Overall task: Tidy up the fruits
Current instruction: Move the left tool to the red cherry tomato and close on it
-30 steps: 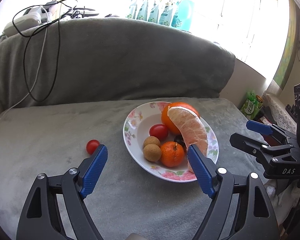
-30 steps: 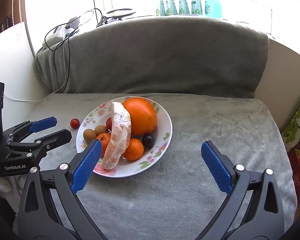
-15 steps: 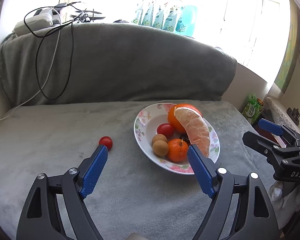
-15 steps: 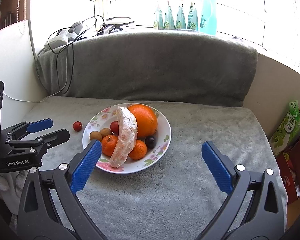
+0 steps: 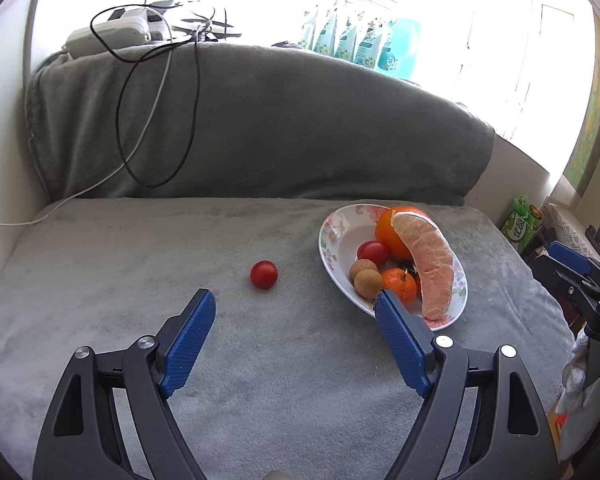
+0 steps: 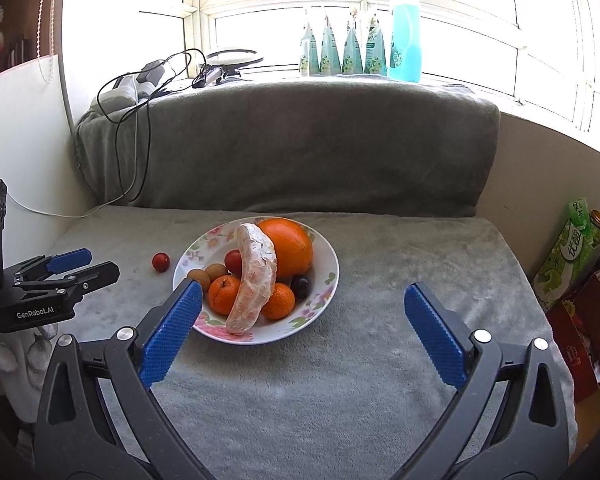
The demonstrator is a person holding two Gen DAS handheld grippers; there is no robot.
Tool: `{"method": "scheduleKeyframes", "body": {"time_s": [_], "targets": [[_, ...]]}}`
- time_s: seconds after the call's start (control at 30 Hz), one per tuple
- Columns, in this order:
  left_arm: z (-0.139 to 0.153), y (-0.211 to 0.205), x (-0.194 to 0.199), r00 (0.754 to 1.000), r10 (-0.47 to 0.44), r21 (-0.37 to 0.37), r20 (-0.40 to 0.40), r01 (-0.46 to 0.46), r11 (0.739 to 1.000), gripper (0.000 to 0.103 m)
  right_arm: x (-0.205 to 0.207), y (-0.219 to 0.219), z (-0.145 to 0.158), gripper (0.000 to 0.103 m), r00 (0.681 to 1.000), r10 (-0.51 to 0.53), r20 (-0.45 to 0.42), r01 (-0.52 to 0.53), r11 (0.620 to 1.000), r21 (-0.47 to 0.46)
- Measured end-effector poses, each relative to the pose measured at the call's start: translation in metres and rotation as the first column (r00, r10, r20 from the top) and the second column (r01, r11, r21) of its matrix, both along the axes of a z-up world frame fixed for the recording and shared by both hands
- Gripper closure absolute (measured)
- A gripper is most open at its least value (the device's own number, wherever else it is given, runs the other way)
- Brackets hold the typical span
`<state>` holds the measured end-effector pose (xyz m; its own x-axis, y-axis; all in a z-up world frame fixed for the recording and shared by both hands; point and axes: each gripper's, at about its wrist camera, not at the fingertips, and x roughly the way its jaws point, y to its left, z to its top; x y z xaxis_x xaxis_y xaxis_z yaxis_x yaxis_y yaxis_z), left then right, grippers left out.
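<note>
A floral plate (image 5: 332, 236) (image 6: 324, 280) on the grey blanket holds a large orange (image 6: 290, 246), a peeled pomelo wedge (image 5: 432, 264) (image 6: 256, 272), two small mandarins, a cherry tomato, two longans and a dark grape. One loose cherry tomato (image 5: 263, 274) (image 6: 161, 261) lies on the blanket left of the plate. My left gripper (image 5: 296, 308) (image 6: 76, 266) is open and empty, just short of the loose tomato. My right gripper (image 6: 300, 304) (image 5: 560, 260) is open and empty, near the plate's front.
A grey padded backrest (image 6: 300, 140) rises behind the seat. Cables and a power strip (image 5: 132, 36) lie on its top left. Bottles (image 6: 360, 48) line the window sill. Green drink cartons (image 6: 572, 248) and a box stand off the seat's right edge.
The left gripper has swung left, so the loose tomato now sits between its fingers' line and the plate has shifted right. The right gripper has drawn back and risen slightly. Both stay open.
</note>
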<state>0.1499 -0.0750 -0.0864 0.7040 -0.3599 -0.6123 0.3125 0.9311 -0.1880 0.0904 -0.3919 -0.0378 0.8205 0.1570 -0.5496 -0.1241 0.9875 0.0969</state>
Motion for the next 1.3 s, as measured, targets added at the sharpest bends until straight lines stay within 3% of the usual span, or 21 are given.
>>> {"method": "scheduleKeyframes", "body": {"time_s": [0.23,0.53,0.83,1.3], "targets": [[-0.007,0.013,0.006,1.0,0.005,0.012,-0.017,-0.004,1.0,0.022,-0.007,0.001,-0.001,0.0,1.0,0.001,-0.001,-0.001,1.0,-0.023],[-0.02,0.013,0.027,0.996,-0.038,0.029,-0.083,0.041,0.999,0.047,-0.01,-0.006,-0.01,0.0,1.0,-0.01,-0.025,0.01,1.0,0.003],[-0.034,0.003,0.057,0.99,-0.051,0.035,-0.133,0.056,0.998,0.059,-0.017,-0.019,-0.024,0.0,0.997,-0.046,-0.059,0.048,0.998,0.038],[-0.046,-0.009,0.08,0.986,-0.046,0.041,-0.162,0.054,0.998,0.069,-0.014,-0.031,-0.035,0.0,0.992,-0.076,-0.099,0.081,0.996,0.046]]}}
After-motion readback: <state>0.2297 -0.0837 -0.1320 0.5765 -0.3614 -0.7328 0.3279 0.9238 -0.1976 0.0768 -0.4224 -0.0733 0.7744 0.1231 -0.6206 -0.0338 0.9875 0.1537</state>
